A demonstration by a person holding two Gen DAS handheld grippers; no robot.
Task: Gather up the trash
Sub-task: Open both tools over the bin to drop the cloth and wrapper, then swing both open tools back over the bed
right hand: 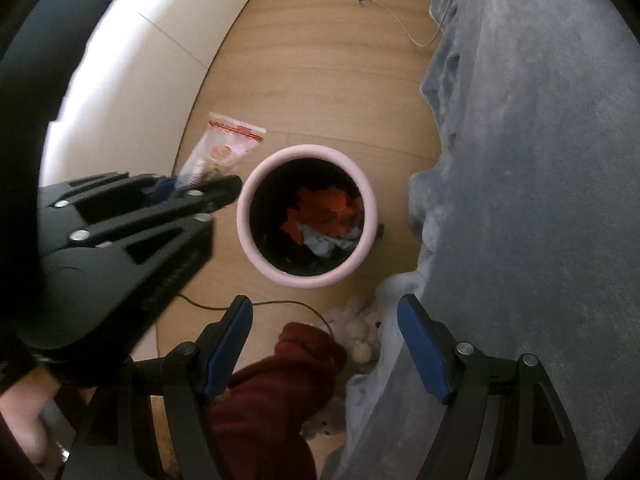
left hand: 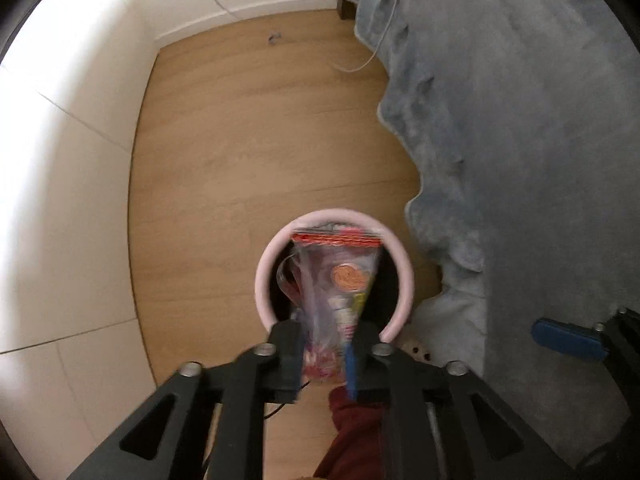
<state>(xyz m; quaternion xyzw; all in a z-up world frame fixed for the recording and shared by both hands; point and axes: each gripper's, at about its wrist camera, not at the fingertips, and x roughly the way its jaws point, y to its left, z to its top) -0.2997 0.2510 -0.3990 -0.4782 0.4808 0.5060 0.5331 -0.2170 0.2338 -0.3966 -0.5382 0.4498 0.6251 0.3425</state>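
Left wrist cam: my left gripper (left hand: 325, 354) points straight down over the pink-rimmed bin (left hand: 264, 268), jaws narrow w/ the clear snack bag (left hand: 340, 280) between them. Bag hangs down toward the bin mouth, red-striped seal at its far end. Can't tell whether the pads still pinch it. Print on the bag is blurred; I make out an orange round logo but can't read any text. Wood floor (left hand: 248, 140) sits left of the grey blanket (left hand: 520, 140).

Right wrist cam: same bag (right hand: 218, 152) appears just left of the bin rim (right hand: 246, 216), sticking out of the left gripper (right hand: 208, 188). Red and grey scraps (right hand: 324, 212) lie inside the bin. My right gripper (right hand: 324, 344) tilts steeply down, jaws wide, empty, over a dark red sleeve (right hand: 276, 380).
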